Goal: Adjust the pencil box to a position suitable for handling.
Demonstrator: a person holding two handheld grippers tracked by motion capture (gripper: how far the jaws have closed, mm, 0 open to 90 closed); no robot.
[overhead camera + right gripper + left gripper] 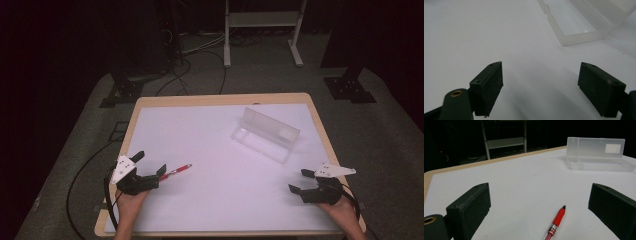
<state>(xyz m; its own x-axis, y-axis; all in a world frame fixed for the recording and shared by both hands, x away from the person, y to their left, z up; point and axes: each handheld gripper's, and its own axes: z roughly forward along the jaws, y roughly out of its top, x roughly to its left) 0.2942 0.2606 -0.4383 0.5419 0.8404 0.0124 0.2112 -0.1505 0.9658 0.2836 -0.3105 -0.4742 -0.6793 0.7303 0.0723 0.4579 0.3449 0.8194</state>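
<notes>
- The translucent plastic pencil case point(265, 135), lid raised, carries a white label point(612, 148) on the lid; no writing on it can be read.
- The red pen with a black tip point(555, 222) lies flat on the white table surface point(220, 190), tip towards the case, between the left gripper's point(149, 164) wide-spread jaws.
- The right gripper point(301, 181) is spread wide over bare surface near the table's right edge, holding nothing.
</notes>
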